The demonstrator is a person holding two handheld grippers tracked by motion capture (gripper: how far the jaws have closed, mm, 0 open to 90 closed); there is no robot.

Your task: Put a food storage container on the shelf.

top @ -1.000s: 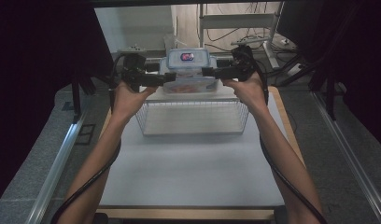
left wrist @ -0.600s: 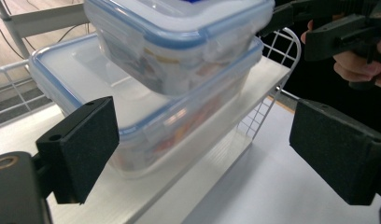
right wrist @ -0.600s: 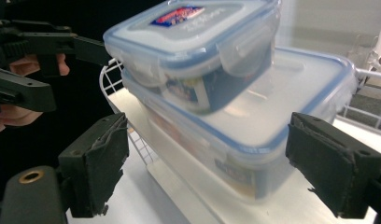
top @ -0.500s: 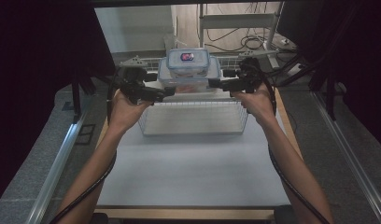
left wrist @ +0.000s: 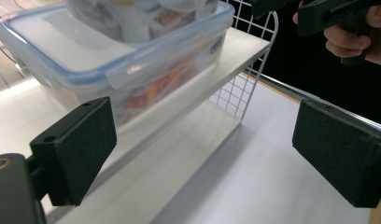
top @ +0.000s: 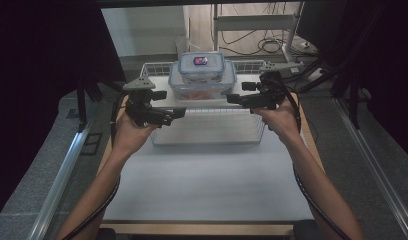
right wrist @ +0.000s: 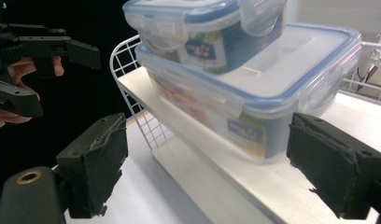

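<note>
The white surface (top: 207, 185) carries a wire shelf rack (top: 212, 131) at its far end, and on the rack's top board sits the large lidded container (top: 202, 85) with the small lidded container (top: 202, 65) stacked on its lid; a second ago both grippers were pressed in at the sides of this stack, and now they have pulled back toward the person and dropped lower, so the 2 containers rest on the shelf with nothing touching them; the left gripper (top: 179, 112) hangs off the rack's left front corner, its jaws having just been opening, now spread wide with nothing between the pads (left wrist: 79, 149); the right gripper (top: 231, 98) sits just right of the large container, jaws also gaping and empty, the box's corner showing beyond them in the right gripper view; I judge the placing of the stack done, and what remains is clearing the hands away.
</note>
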